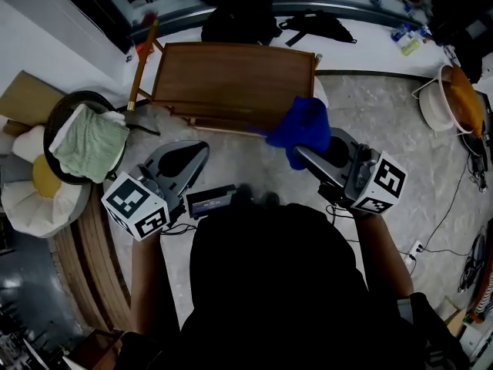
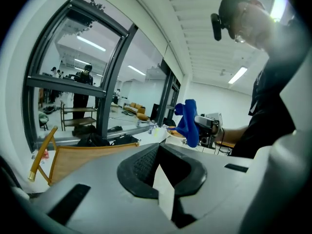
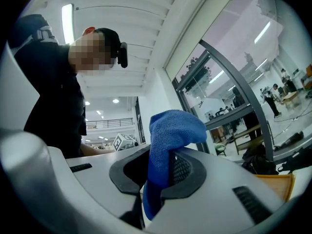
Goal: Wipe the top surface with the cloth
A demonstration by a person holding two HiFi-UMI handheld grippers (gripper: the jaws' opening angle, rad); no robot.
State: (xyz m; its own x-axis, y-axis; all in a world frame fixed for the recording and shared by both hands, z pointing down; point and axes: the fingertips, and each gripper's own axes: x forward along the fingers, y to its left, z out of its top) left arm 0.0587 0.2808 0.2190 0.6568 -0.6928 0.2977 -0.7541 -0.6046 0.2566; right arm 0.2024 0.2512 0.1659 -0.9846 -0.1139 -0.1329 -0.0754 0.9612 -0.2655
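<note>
A small wooden table [image 1: 231, 83] stands on the floor ahead of me, its brown top bare. My right gripper [image 1: 308, 151] is shut on a blue cloth [image 1: 304, 126], which bunches up over the table's near right corner. In the right gripper view the cloth [image 3: 168, 130] is pinched between the jaws of that gripper [image 3: 158, 174] and flops above them. My left gripper [image 1: 183, 160] hovers short of the table's near left edge, shut with nothing in it. The left gripper view shows its jaws [image 2: 158, 160] together, the table [image 2: 83, 155] beyond, and the cloth [image 2: 189, 123] to the right.
A dark pan with a green cloth [image 1: 88, 141] sits at the left beside white cushions. An orange-handled broom [image 1: 142, 60] leans by the table's left side. A black bag [image 1: 239, 14] lies behind the table. A white basin [image 1: 451, 99] and cables are at the right.
</note>
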